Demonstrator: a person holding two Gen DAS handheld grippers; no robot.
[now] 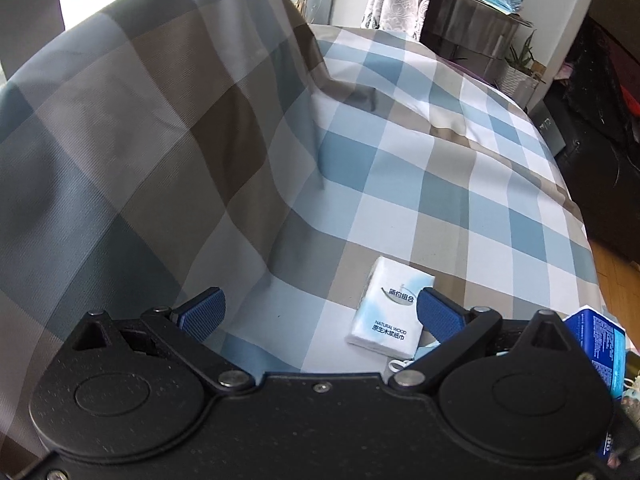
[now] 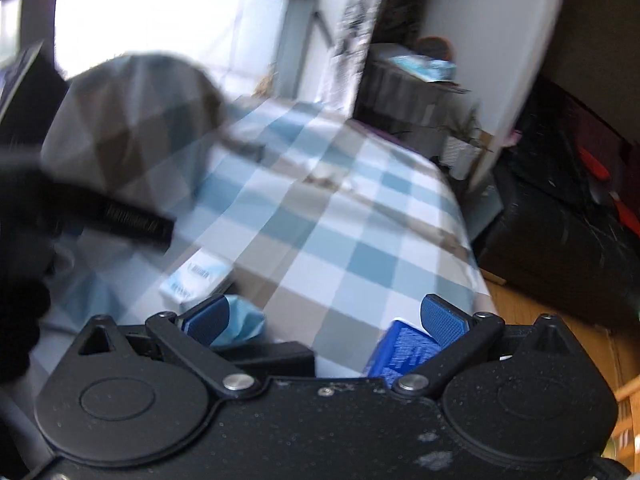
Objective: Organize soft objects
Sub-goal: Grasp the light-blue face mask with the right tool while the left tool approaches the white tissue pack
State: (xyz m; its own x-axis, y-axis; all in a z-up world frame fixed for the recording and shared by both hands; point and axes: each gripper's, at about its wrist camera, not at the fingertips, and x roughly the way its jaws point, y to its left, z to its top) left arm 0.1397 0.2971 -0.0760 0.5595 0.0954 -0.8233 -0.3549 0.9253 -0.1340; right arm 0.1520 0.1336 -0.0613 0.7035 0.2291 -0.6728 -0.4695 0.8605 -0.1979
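- Grippers: left gripper (image 1: 320, 312) spread wide, nothing held; right gripper (image 2: 324, 316) likewise spread wide, nothing held.
- Tissue pack (image 1: 390, 314): lies flat on checked bedspread (image 1: 460, 184), near edge, partly behind right-hand pad of left gripper; contact with that pad not determinable. Flat, free-lying pose suggests no grasp yet.
- Same tissue pack (image 2: 196, 280) appears blurred in right wrist view, near left, just beyond left-hand pad.
- Blue box (image 2: 402, 350): sits close under right-hand pad of right gripper, near right of bed; also visible at far right edge of left wrist view (image 1: 600, 344). Contact not determinable.
- Light blue soft item (image 2: 244, 326): lies just behind left-hand pad of right gripper; identity unclear through blur.
- Covered mound (image 1: 152, 128): rises at far left under same checked cloth; contents hidden.
- Judgement: wide opening suits approach to a soft, compressible pack; centre pack between pads before closing, since off-centre closure likely pushes it across cloth.
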